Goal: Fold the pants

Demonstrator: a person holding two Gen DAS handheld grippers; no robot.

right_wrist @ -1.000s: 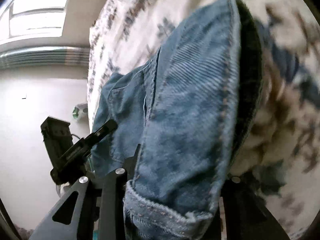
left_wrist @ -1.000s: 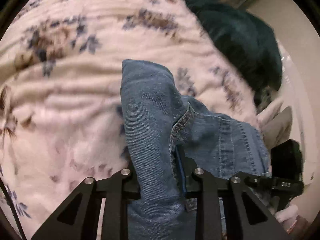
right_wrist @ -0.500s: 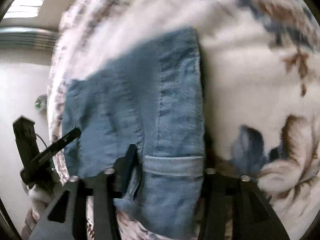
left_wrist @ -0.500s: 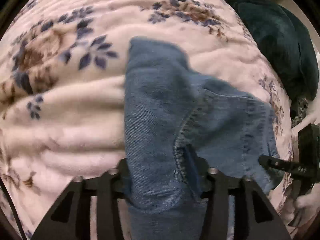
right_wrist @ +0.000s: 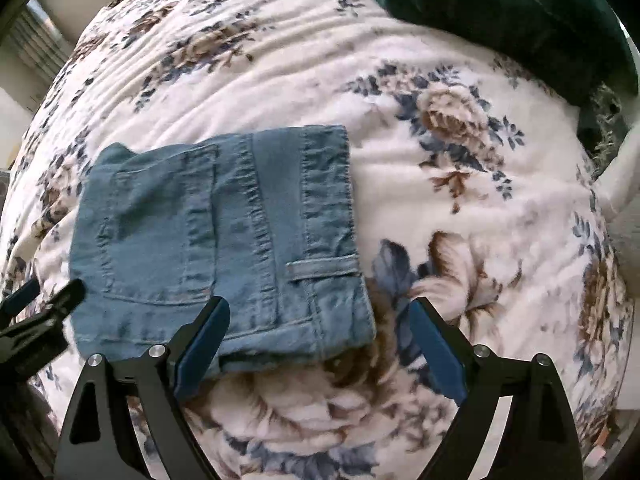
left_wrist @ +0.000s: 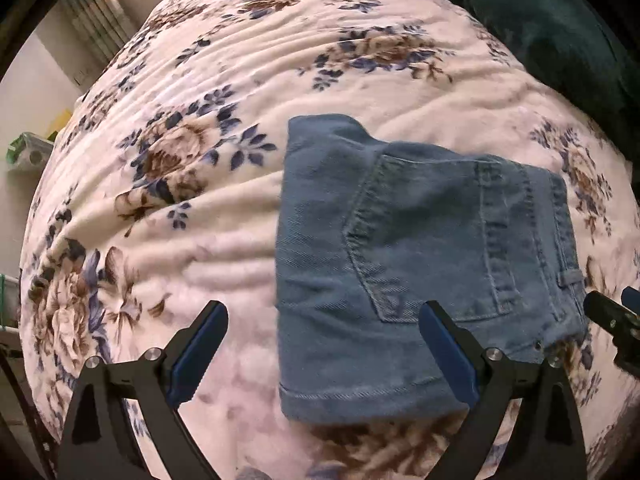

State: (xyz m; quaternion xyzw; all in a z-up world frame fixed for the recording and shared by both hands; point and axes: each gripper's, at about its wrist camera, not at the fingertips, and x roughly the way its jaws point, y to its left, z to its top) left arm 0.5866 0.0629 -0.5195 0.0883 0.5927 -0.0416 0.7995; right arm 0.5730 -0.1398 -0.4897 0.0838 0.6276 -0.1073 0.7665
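Note:
Blue denim pants [left_wrist: 420, 264] lie folded into a compact rectangle on the floral blanket [left_wrist: 192, 208], back pocket facing up. My left gripper [left_wrist: 324, 336] hovers above the fold's left near part, jaws opening wide, pads off the cloth. In the right wrist view the same pants [right_wrist: 216, 240] lie flat with a belt loop showing. My right gripper [right_wrist: 316, 336] hangs over their right near corner, jaws opening, nothing pressed between the blue pads. Each view shows the other gripper's tip at its edge.
A dark teal cushion [right_wrist: 500, 12] lies at the blanket's far right. A wall and ribbed radiator [left_wrist: 92, 24] stand beyond the bed's far left. Small green and white items [left_wrist: 28, 152] sit off the bed's left side.
Both grippers let go of the denim and spread wide. They pulled back and tilted down, and the pants now lie flat and folded on the blanket.

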